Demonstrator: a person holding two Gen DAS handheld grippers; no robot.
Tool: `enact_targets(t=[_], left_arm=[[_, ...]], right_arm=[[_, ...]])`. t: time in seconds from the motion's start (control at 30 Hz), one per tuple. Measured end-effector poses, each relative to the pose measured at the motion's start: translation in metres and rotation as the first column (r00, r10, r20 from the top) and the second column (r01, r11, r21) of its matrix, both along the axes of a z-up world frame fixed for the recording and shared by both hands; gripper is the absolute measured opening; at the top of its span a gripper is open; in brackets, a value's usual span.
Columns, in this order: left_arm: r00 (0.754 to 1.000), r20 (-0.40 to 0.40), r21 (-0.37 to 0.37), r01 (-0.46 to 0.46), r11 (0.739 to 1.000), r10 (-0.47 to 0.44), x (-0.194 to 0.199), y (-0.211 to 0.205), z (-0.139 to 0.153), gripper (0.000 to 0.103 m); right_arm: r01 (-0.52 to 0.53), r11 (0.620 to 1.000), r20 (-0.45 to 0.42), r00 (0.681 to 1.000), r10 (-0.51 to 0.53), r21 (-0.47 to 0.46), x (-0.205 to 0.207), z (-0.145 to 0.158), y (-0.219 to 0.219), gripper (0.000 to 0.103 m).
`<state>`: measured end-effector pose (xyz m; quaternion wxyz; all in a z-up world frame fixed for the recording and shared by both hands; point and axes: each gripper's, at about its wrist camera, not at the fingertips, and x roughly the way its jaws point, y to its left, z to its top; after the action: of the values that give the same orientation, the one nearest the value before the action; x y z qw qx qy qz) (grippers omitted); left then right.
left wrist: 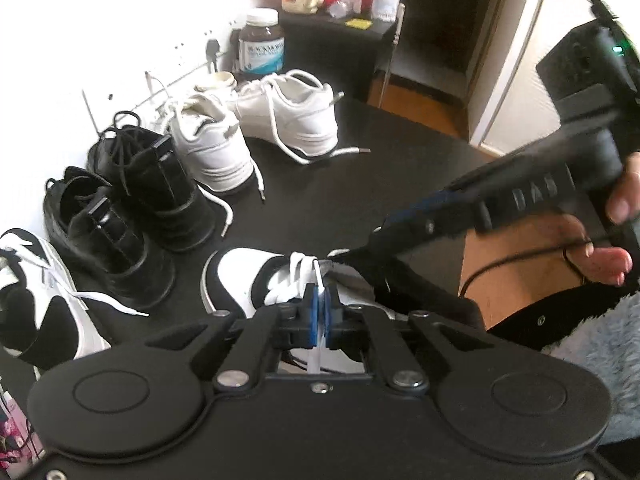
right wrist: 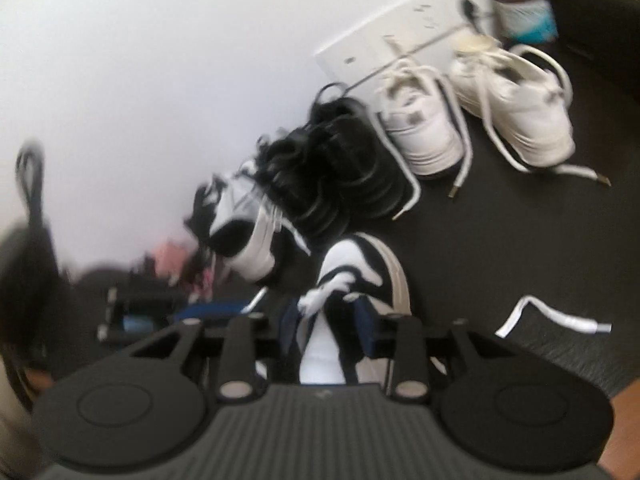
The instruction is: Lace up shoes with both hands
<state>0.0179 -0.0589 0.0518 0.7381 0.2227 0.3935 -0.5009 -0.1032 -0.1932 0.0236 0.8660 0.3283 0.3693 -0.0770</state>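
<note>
Bottle (left wrist: 262, 42) label unreadable, far behind sneaker (left wrist: 240, 276). Sneaker on black table (left wrist: 360, 184). Left gripper (left wrist: 320, 300) clamped on white lace (left wrist: 318, 280) just above sneaker. Right gripper (right wrist: 330, 316) partly parted, pointing down over sneaker, gripping nothing; loose lace end (right wrist: 560, 320) right of sneaker.

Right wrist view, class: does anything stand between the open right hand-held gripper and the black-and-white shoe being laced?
Nothing visible does. The right hand-held gripper is open, with the black-and-white shoe and its white lace directly ahead between its fingers. The other shoes sit farther back, clear of that path.
</note>
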Motion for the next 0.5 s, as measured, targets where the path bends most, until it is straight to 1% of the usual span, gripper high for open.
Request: enact_targets(t=[0.07,0.1,0.13,0.2,0.23,0.3,0.33,0.4,0.43,0.5], left_arm=[[1.0,0.006,0.008,0.023,1.0,-0.023,-0.002,-0.006,-0.004,0.003],[0.999,0.009,0.012,0.031,0.999,-0.031,-0.002,-0.009,-0.006,0.003],[0.999,0.011,0.016,0.04,0.999,-0.04,-0.002,-0.012,-0.007,0.003],[0.999,0.01,0.029,0.05,0.998,-0.05,0.0,-0.017,-0.011,0.003],[0.998,0.006,0.036,0.055,0.998,-0.055,0.001,-0.019,-0.013,0.003],[0.998,-0.002,0.05,0.069,0.996,-0.069,0.003,-0.024,-0.018,0.003],[0.997,-0.009,0.056,0.077,0.995,-0.076,0.003,-0.026,-0.021,0.003],[0.996,-0.015,0.07,0.094,0.993,-0.093,0.004,-0.031,-0.025,0.003],[0.995,-0.013,0.076,0.103,0.992,-0.103,0.004,-0.033,-0.027,0.003],[0.993,-0.011,0.087,0.121,0.989,-0.121,0.003,-0.037,-0.029,0.003]], right_arm=[[-0.021,0.998,-0.035,0.999,0.02,-0.051,0.006,-0.004,0.007,0.031],[-0.02,0.998,-0.048,0.999,0.017,-0.063,0.007,-0.007,0.009,0.025],[0.002,0.999,-0.048,0.999,-0.004,-0.041,0.006,-0.01,0.005,0.016],[0.061,0.998,-0.04,0.997,-0.06,0.03,0.002,-0.016,-0.007,0.013],[0.102,0.991,-0.036,0.994,-0.099,0.093,-0.001,-0.02,-0.015,0.012],[0.18,0.953,-0.037,0.984,-0.177,0.242,-0.008,-0.033,-0.032,0.011],[0.217,0.927,-0.044,0.976,-0.214,0.307,-0.012,-0.04,-0.038,0.01],[0.263,0.877,-0.057,0.963,-0.262,0.403,-0.018,-0.05,-0.047,0.01],[0.269,0.867,-0.057,0.961,-0.271,0.419,-0.019,-0.052,-0.048,0.01],[0.271,0.864,-0.052,0.96,-0.275,0.425,-0.021,-0.053,-0.046,0.01]])
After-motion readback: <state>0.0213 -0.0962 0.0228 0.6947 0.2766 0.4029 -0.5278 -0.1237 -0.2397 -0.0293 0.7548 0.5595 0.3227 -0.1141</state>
